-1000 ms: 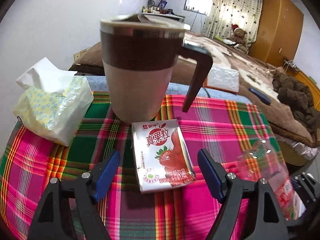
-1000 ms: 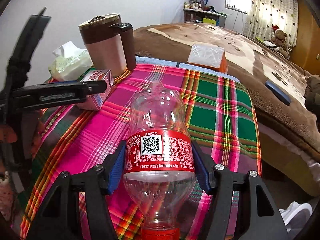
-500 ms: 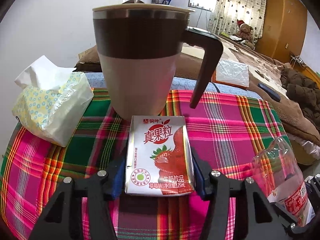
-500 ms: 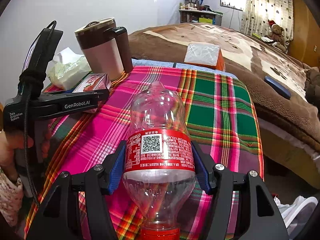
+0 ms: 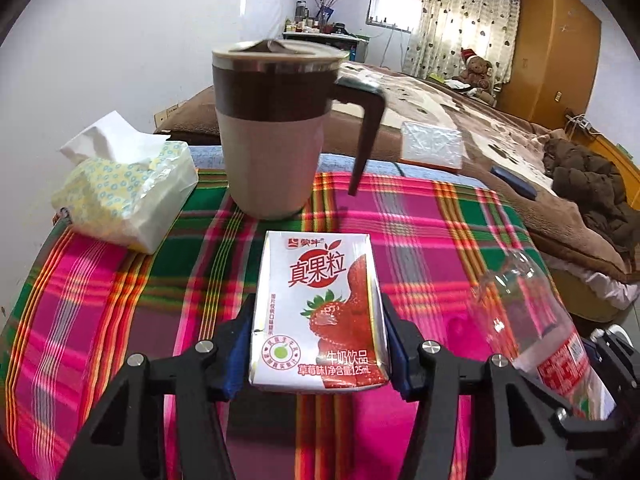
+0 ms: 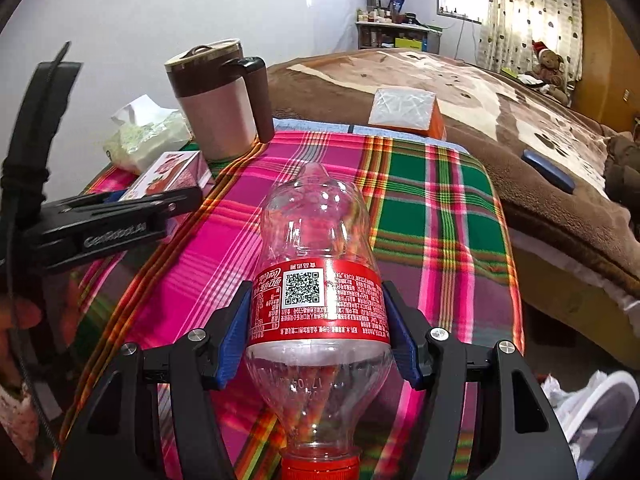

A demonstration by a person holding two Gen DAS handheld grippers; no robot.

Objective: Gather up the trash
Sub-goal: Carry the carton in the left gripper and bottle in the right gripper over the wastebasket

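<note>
Plaid cloth (image 5: 420, 236) | left tool (image 5: 319, 344) angled down, clamps carton (image 5: 320, 312) | right tool (image 6: 316, 334) clamps bottle (image 6: 316, 280)

The left tool (image 5: 319, 340) pointed down at a slant toward the worktop (image 5: 420, 240), its blue pads (image 5: 239, 344) clamped flat against both sides of the milk carton (image 5: 318, 312). From the right wrist view that same tool (image 6: 120, 220) reached in from the left edge, a hand (image 6: 20, 320) wrapped low around its grip. The right tool (image 6: 318, 336) tilted down likewise, both pads (image 6: 234, 336) pinching the red-labelled plastic bottle (image 6: 316, 300) at its middle, cap end toward the camera.
</note>
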